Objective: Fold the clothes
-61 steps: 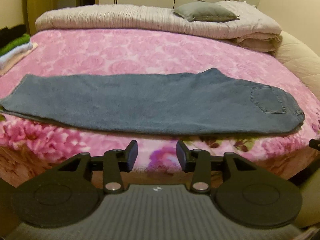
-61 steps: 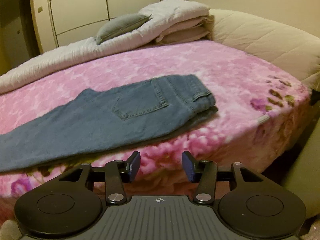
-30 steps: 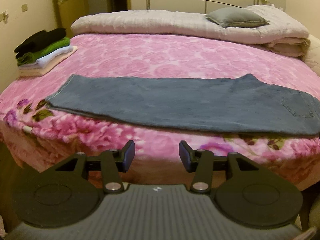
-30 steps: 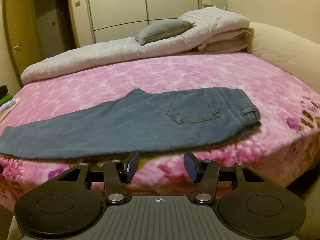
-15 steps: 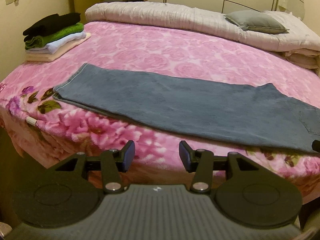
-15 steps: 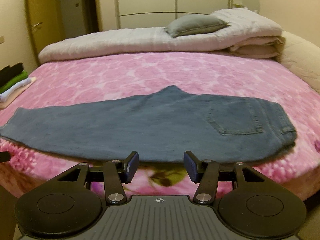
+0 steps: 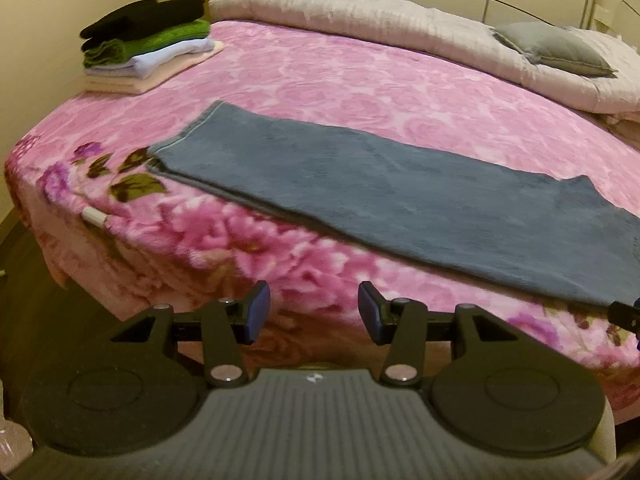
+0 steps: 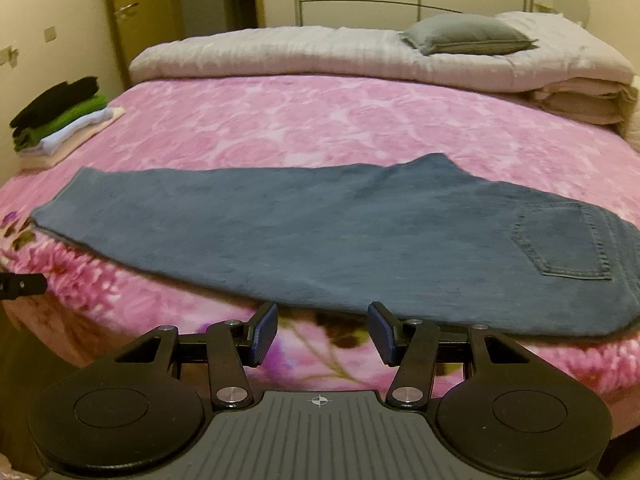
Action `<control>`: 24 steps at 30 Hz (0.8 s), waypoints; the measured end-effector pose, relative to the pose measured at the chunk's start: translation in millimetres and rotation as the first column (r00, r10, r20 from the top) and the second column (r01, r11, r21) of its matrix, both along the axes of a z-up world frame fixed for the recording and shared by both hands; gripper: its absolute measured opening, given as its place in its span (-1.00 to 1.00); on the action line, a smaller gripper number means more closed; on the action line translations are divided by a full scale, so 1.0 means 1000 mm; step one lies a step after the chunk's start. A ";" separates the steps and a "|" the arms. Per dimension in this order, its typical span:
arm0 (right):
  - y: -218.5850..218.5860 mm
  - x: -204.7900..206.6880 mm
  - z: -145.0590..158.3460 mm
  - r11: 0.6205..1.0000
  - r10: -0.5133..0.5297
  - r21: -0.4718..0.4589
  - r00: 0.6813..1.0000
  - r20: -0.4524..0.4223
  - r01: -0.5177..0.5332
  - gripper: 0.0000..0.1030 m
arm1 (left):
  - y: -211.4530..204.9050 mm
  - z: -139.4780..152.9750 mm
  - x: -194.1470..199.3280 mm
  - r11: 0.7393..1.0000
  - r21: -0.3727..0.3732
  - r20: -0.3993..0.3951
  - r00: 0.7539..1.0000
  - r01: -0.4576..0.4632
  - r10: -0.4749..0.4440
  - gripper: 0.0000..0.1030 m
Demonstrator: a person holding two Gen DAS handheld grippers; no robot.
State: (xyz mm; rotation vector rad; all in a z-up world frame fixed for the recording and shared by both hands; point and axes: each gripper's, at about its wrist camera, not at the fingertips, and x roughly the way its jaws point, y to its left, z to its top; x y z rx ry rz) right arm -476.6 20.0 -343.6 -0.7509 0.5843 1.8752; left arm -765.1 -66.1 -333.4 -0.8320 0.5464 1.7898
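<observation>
A pair of blue jeans (image 7: 392, 196) (image 8: 320, 236) lies flat along the near edge of the pink floral bed, folded lengthwise, hems to the left and back pocket (image 8: 564, 240) to the right. My left gripper (image 7: 313, 312) is open and empty, off the bed's edge below the leg half of the jeans. Just short of the jeans' near edge, about at their middle, my right gripper (image 8: 322, 334) stands open with nothing between its fingers. Each gripper's tip shows in the other's view: the right gripper (image 7: 624, 314) and the left gripper (image 8: 22, 286).
A stack of folded clothes (image 7: 148, 44) (image 8: 60, 116), black and green on top, sits at the bed's far left. A rolled pale duvet (image 8: 320, 56) with a grey pillow (image 8: 468, 34) lies along the back. The pink blanket (image 7: 360, 80) stretches behind the jeans. Dark floor (image 7: 48, 300) lies lower left.
Both views have swung left along the bed. The left view now centres on the hems and clothes stack; the right view has gone from the waist end to the jeans' middle.
</observation>
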 end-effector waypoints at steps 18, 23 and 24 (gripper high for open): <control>0.028 0.011 -0.030 0.992 -0.085 -0.099 0.996 -0.020 0.082 0.04 | 0.000 -0.032 -0.090 0.984 0.143 0.355 0.933 -0.111 0.053 -0.14; 0.051 0.040 -0.037 0.973 -0.198 -0.143 0.976 -0.095 0.183 0.04 | 0.015 -0.053 -0.139 0.943 0.204 0.513 0.849 -0.265 0.127 -0.15; 0.055 0.045 -0.038 0.967 -0.219 -0.155 0.969 -0.114 0.201 0.04 | 0.018 -0.057 -0.150 0.931 0.203 0.530 0.834 -0.302 0.155 -0.15</control>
